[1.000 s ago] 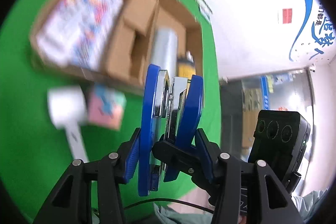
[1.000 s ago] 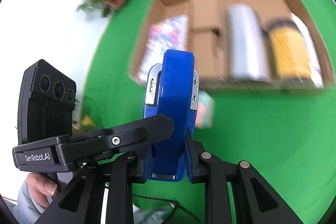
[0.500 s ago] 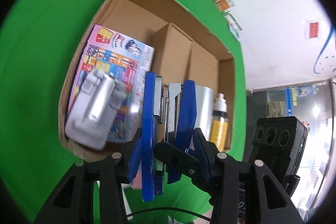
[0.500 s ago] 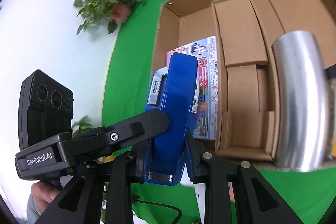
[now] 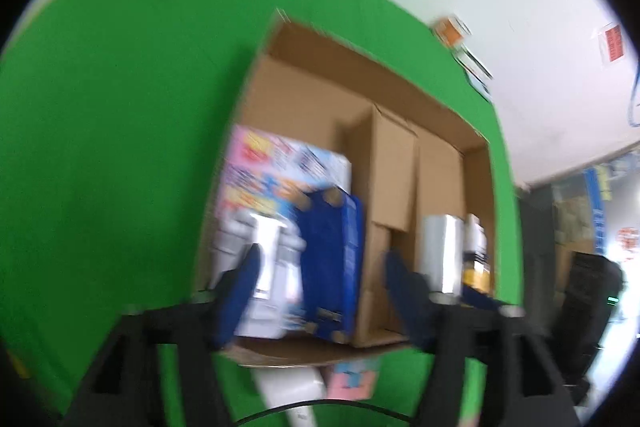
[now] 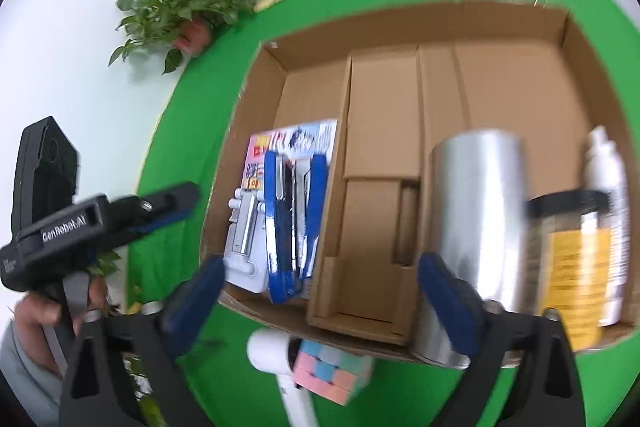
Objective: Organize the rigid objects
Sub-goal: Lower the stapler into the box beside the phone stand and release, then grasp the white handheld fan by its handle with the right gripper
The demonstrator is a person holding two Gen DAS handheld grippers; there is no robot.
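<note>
With both staplers boxed, my next pick lies below.
My right gripper (image 6: pixel 320 291) and left gripper (image 5: pixel 320 287), jaws just spread and empty, hover above the cardboard box (image 6: pixel 400 27); the pastel cube (image 6: pixel 332 371) sits nearest my right.

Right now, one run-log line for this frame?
phase: stapler dropped in box | left gripper: just opened, empty | right gripper: just opened, empty | blue stapler: in cardboard box, left compartment, beside white holder
</note>
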